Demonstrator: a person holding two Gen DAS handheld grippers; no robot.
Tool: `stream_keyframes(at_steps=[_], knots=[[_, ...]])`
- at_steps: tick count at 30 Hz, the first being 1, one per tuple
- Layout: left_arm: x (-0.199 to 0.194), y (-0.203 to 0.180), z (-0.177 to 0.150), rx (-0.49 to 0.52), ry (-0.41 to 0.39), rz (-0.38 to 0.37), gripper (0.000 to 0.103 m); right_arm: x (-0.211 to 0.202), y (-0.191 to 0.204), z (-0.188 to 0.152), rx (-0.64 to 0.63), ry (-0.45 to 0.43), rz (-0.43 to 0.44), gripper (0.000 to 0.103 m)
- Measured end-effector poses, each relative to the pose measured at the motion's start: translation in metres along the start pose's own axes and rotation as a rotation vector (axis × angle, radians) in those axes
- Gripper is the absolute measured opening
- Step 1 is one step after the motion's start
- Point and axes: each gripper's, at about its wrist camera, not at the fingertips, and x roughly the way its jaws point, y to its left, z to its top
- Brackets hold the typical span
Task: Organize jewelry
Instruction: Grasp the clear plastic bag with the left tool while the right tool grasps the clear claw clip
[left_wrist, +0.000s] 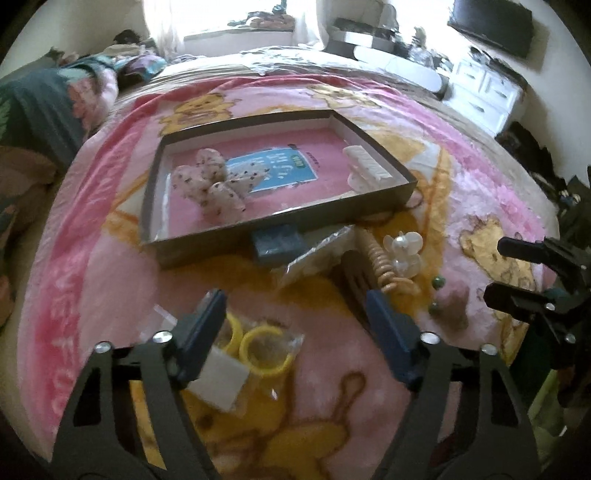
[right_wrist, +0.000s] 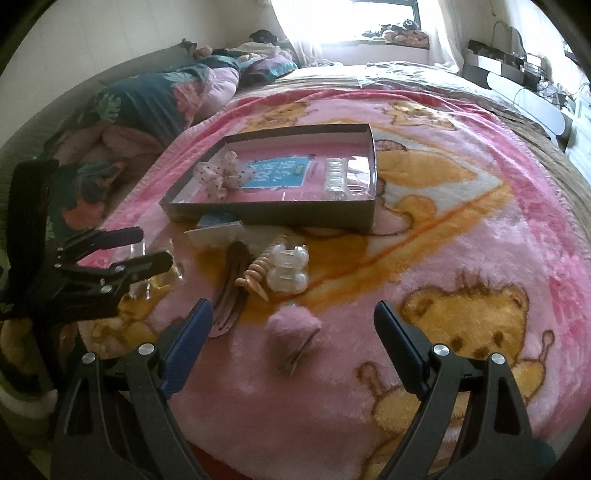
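A home bedroom, seen across a bed.
A pink bear-print blanket (right_wrist: 480, 236) covers the bed, with pillows (right_wrist: 155, 103) by the wall, a curtained window (right_wrist: 354, 26), white drawers (left_wrist: 484, 88) and a wall-mounted screen (left_wrist: 495, 26).

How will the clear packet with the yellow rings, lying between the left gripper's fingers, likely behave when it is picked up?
The packet of yellow rings looks like thin crinkled film, so it will probably flex and sag rather than stay flat. The rings seem loose inside and may slide to one end. The glossy film could slip between the open left gripper pads.
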Motion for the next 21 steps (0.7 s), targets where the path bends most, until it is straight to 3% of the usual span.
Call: stream_keyframes(at_steps=[6, 13, 17, 21], knots=[[0.022, -0.003, 0.011, 0.066, 0.038, -0.008, 0.046, 0.022, -0.009, 0.012, 0.028, 0.040, 0.015, 0.083], [0.037, -0.005, 0.015, 0.100, 0.057, -0.029, 0.041, 0.054, -0.016, 0.022, 0.097, 0.110, 0.079, 0.072], [0.039, -0.004, 0.017, 0.099, 0.053, -0.042, 0.030, 0.070, -0.016, 0.027, 0.127, 0.142, 0.105, 0.059], [0.043, -0.005, 0.018, 0.094, 0.058, -0.059, 0.026, 0.082, -0.017, 0.030, 0.164, 0.158, 0.125, 0.050]])
